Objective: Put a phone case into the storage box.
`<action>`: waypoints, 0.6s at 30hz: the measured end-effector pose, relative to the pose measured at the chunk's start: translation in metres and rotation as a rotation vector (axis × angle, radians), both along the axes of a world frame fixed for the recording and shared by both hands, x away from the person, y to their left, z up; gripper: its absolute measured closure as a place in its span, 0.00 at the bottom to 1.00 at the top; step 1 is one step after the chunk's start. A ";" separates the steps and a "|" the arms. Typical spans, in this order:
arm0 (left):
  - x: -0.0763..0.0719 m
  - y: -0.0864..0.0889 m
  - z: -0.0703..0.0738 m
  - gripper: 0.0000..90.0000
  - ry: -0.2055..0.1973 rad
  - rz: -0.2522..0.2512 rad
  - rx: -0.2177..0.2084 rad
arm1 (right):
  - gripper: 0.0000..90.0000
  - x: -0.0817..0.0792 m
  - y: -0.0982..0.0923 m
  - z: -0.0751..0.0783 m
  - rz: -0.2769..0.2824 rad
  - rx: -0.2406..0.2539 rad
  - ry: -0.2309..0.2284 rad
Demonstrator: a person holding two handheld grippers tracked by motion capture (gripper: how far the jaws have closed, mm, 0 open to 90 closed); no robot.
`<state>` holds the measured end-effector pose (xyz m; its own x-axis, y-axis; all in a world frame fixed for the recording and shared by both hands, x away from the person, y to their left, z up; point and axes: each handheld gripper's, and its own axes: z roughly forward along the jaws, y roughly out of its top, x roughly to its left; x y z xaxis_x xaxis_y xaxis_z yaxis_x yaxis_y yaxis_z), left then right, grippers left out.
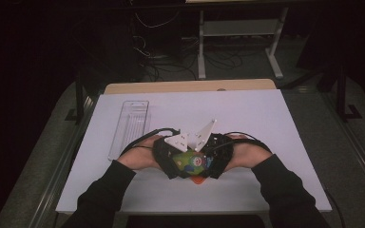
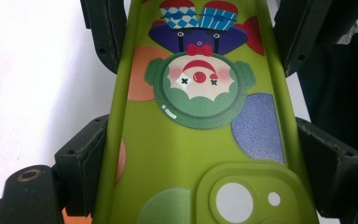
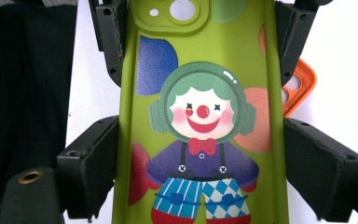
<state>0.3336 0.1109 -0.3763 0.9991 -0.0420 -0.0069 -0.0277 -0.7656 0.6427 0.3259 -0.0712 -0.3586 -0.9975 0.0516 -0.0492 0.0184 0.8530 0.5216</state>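
Dark floor with tangled cables and a white metal frame fills the top of the high view, and below it lies a white rectangular table top (image 1: 247,114) with a wooden edge at its far side. On the left part of that surface rests a long clear plastic tray (image 1: 129,127), well apart from the hands. At lower centre two black-sleeved forearms come in from the bottom edge and meet: the left gripper (image 1: 173,159) and the right gripper (image 1: 214,159) face each other, grey three-cornered plates on top, with a lime-green soft phone case printed with a clown (image 1: 190,161) held between them. A small patch of an orange phone case (image 1: 197,180) peeks out just beneath the green one.

From the left gripper view, the green case (image 2: 186,140) runs up the middle of the frame, the clown upside down and the camera cut-out at the bottom. The left gripper's black jaws press on both long edges of the case, clamped on it. Higher up, at the top corners, the other gripper's jaws stand against the same edges.

From the right gripper view, the clown (image 3: 200,140) is upright and the camera cut-out sits at the top. The right gripper's jaws bear on both sides of the case in a wide grip. The orange case (image 3: 297,88) lies on the white surface at the right, partly hidden behind the green one.
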 end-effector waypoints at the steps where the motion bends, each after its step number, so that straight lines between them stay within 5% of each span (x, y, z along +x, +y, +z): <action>1: 0.000 0.000 0.001 0.18 0.001 0.001 0.003 | 0.16 0.000 -0.001 0.000 -0.002 0.005 -0.010; 12: 0.003 0.004 0.003 0.18 0.026 0.052 -0.011 | 0.02 0.005 -0.008 0.000 -0.061 0.063 0.015; 18: 0.007 0.006 0.001 0.18 0.035 0.145 -0.006 | 0.00 0.011 -0.023 0.003 -0.135 0.120 0.026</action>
